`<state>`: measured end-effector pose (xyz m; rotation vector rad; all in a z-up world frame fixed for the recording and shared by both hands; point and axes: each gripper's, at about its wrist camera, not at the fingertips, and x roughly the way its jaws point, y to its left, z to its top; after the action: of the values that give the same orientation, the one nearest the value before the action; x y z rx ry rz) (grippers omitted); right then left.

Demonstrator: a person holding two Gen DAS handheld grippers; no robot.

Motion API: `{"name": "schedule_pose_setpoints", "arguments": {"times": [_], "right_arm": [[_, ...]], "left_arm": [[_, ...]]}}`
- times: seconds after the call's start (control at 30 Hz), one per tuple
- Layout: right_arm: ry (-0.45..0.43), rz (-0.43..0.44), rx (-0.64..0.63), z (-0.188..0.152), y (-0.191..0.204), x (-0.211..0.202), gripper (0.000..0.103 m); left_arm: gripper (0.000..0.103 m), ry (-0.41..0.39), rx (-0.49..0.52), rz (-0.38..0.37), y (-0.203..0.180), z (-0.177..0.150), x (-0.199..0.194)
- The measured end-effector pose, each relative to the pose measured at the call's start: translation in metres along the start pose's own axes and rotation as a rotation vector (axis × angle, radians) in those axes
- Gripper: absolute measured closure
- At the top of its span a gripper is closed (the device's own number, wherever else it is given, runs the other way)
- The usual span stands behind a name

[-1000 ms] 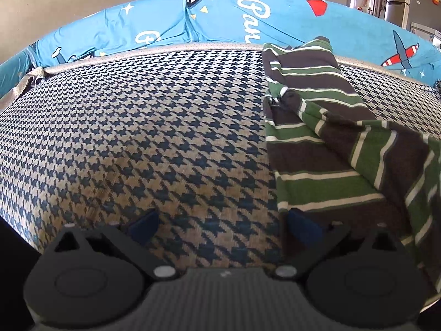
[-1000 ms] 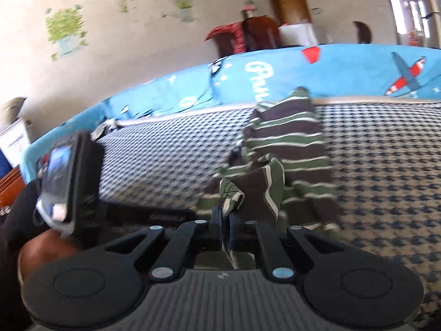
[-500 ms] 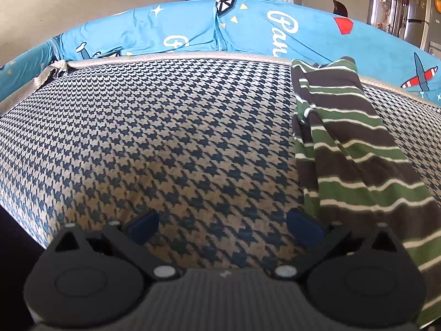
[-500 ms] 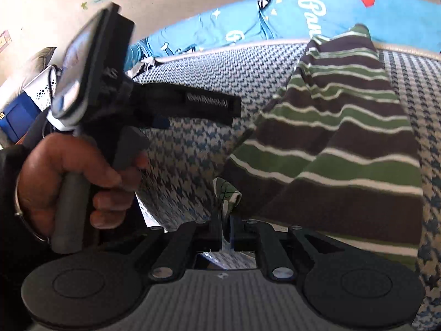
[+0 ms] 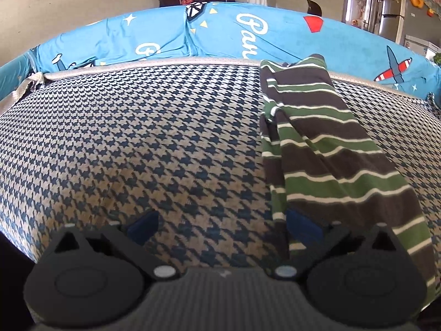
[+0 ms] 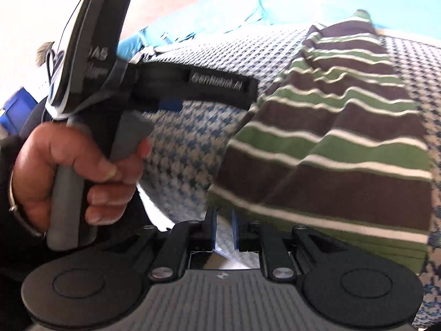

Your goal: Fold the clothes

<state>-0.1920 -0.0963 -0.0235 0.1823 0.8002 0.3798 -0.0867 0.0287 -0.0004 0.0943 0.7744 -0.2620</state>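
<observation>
A brown, green and white striped garment [image 5: 330,151] lies stretched in a long strip on the houndstooth-covered surface [image 5: 137,138], running from the far rim to the near edge on the right. My left gripper [image 5: 222,223] is open and wide, low over the surface. Its right finger [image 5: 300,226] touches the garment's left edge. In the right wrist view the garment [image 6: 344,138] spreads just beyond my right gripper [image 6: 223,220], whose jaws stand a narrow gap apart with no cloth between them.
A blue printed cover [image 5: 248,35] with planes and lettering rises behind the far rim. A person's hand [image 6: 69,165] holds the left gripper's handle at the left of the right wrist view. Chairs and a doorway stand beyond.
My right gripper pulled the garment's corner toward the near edge, stretching it flat, then parted its jaws and let the corner go. The left gripper stayed open and shifted slightly.
</observation>
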Motion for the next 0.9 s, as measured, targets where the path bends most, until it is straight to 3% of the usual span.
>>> {"name": "schedule_pose_setpoints", "arguments": {"times": [0.17, 0.23, 0.3, 0.9], "right_arm": [[-0.050, -0.047, 0.000, 0.002, -0.002, -0.008, 0.086], [-0.056, -0.063, 0.001, 0.002, -0.003, -0.007, 0.075], [-0.056, -0.076, 0.005, 0.002, -0.004, -0.006, 0.072], [-0.030, -0.065, 0.038, 0.001, -0.014, -0.004, 0.070]], "left_arm": [[0.000, -0.014, 0.035, -0.039, -0.007, -0.001, -0.001], [0.000, -0.002, 0.045, -0.067, -0.010, -0.002, 0.001], [0.000, 0.020, 0.056, -0.083, -0.013, -0.004, 0.007], [0.000, 0.053, 0.022, 0.006, -0.008, -0.010, 0.015]]}}
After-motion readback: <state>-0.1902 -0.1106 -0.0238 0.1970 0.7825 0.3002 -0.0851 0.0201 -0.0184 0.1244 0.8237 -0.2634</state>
